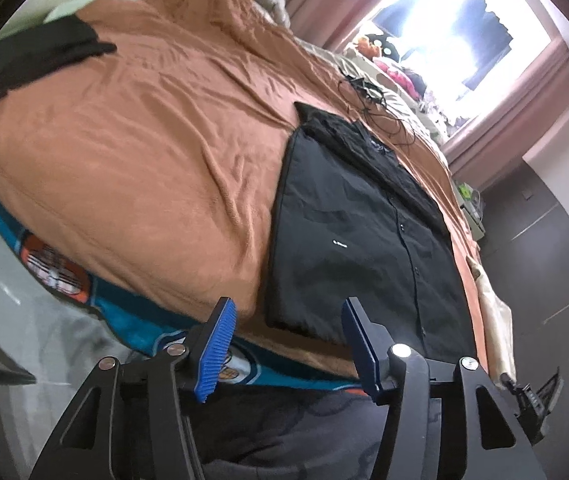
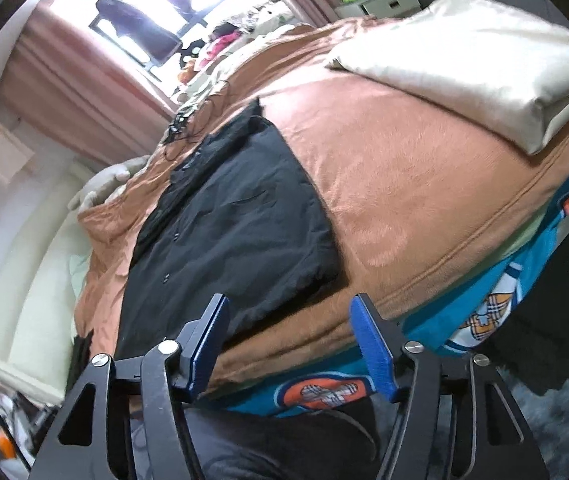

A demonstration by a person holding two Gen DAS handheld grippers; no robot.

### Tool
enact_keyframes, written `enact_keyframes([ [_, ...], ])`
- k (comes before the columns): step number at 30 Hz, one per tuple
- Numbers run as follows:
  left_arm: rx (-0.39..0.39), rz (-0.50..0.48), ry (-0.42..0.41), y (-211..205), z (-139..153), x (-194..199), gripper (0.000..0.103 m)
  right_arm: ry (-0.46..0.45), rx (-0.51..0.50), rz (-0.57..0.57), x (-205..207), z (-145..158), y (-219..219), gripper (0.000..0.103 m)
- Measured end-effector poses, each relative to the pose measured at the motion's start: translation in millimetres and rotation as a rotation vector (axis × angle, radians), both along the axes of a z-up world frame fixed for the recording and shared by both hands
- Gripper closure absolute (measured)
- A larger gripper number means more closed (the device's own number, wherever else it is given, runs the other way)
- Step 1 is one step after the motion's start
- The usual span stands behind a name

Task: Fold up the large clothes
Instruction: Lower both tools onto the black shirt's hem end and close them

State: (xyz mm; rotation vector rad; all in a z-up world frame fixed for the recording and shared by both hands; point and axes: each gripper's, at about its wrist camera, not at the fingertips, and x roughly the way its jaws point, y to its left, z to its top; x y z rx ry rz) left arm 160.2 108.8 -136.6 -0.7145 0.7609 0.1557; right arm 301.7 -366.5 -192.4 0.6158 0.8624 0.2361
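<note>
A black button-up shirt [image 1: 364, 240] lies face up on an orange-brown blanket [image 1: 144, 140], sides folded in, collar toward the window. My left gripper [image 1: 288, 308] hovers over the shirt's near left hem corner, blue pads apart, nothing pressed between them. In the right wrist view the same shirt [image 2: 228, 220] runs away from me. My right gripper [image 2: 290, 300] is open just above its near right hem corner and the blanket [image 2: 404, 180] edge, gripping nothing.
Another black garment [image 1: 24, 68] lies at the blanket's far left. A beige pillow [image 2: 484, 60] lies on the right side of the bed. Tangled cables [image 1: 368, 96] lie beyond the collar. A teal patterned sheet [image 2: 464, 312] hangs along the near bed edge.
</note>
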Motion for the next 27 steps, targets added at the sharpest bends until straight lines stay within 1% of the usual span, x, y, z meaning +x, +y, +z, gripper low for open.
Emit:
enact_keyframes([
  [4, -0.035, -0.017, 0.034, 1.8, -20.0, 24.7, 0.049, 0.033, 0.007, -0.007, 26.7, -15.2, 0.1, 0.042],
  [6, -0.054, -0.036, 0.051, 0.3, -29.2, 36.7, 0.054, 0.052, 0.010, -0.014, 38.5, -23.3, 0.4, 0.042],
  [7, -0.060, -0.043, 0.061, -0.8, -33.4, 42.7, 0.054, 0.056, 0.016, -0.016, 41.6, -26.0, 0.3, 0.042],
  [10, -0.050, -0.058, 0.086, -3.9, -42.9, 57.7, 0.054, 0.070, 0.027, -0.015, 50.6, -34.2, 1.2, 0.042],
  [13, -0.065, -0.075, 0.106, -4.6, -53.2, 68.2, 0.056, 0.075, 0.052, -0.002, 55.1, -40.6, 2.6, 0.042],
  [16, -0.089, -0.069, 0.115, -2.2, -64.4, 67.9, 0.056, 0.063, 0.095, 0.009, 57.7, -43.5, 2.2, 0.042],
  [19, -0.177, -0.048, 0.073, 7.2, -69.2, 59.9, 0.056, 0.058, 0.179, 0.023, 61.0, -47.4, 0.0, 0.042],
  [20, -0.222, -0.040, 0.059, 11.7, -71.4, 55.9, 0.057, 0.056, 0.198, 0.027, 61.4, -48.5, 0.5, 0.042],
  [21, -0.242, -0.037, 0.054, 13.5, -72.3, 54.0, 0.059, 0.052, 0.215, 0.030, 61.9, -49.7, 1.9, 0.042],
  [23, -0.256, -0.036, 0.054, 15.3, -73.0, 48.6, 0.062, 0.051, 0.242, 0.034, 63.7, -53.6, 6.4, 0.042],
  [27, -0.263, -0.041, 0.040, 12.6, -74.2, 39.5, 0.063, 0.044, 0.218, 0.027, 68.4, -52.7, 15.9, 0.042],
])
